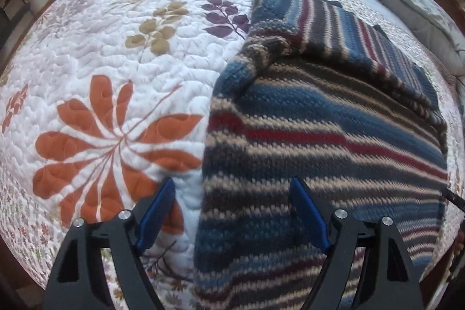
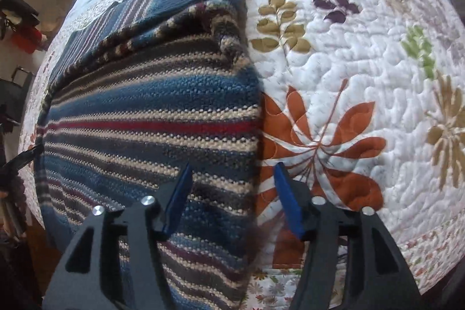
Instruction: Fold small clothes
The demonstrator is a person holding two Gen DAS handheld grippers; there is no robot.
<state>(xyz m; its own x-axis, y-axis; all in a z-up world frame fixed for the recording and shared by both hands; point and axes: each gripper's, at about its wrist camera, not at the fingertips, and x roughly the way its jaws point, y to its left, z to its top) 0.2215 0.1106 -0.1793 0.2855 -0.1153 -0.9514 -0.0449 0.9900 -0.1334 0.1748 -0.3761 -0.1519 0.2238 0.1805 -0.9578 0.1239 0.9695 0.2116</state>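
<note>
Because both grippers hang over the same long edge of the striped knitted sweater (image 1: 319, 130), the main risk is an uneven grasp. The left gripper (image 1: 232, 211) stands wide, holding nothing, with the sweater's edge running between its blue fingers. The right gripper (image 2: 232, 193) is also wide and empty, astride the same edge. The sweater lies flat on the floral quilt (image 1: 116, 63), filling the right half of the left view, with a folded sleeve toward 1 o'clock. The knit looks thick and already layered, so a shallow bite may catch only the top layer, or pinch the quilt beneath, and the fold would probably come out crooked.
</note>
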